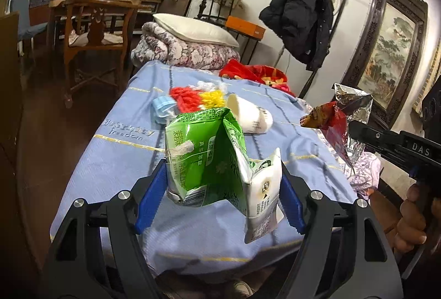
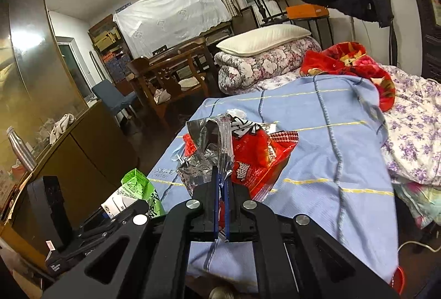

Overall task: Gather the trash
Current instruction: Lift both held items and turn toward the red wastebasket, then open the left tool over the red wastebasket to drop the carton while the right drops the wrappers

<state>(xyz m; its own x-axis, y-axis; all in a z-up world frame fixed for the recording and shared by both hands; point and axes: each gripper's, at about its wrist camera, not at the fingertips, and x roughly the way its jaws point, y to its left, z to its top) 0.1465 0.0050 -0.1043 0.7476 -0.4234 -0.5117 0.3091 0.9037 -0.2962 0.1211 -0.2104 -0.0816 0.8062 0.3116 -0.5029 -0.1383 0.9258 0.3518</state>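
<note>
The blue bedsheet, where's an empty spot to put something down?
The blue bedsheet is bare on its right half, between the red snack wrapper and the purple-flowered sheet, and at the near edge under the green carton. It is crowded mid-bed: paper cup, blue face mask, red-and-yellow yarn. The red blanket covers the far corner.

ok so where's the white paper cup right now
In the left wrist view the white paper cup lies tipped on its side on the blue bedspread, right of the red and yellow wrapper and beyond the held green carton.
</note>
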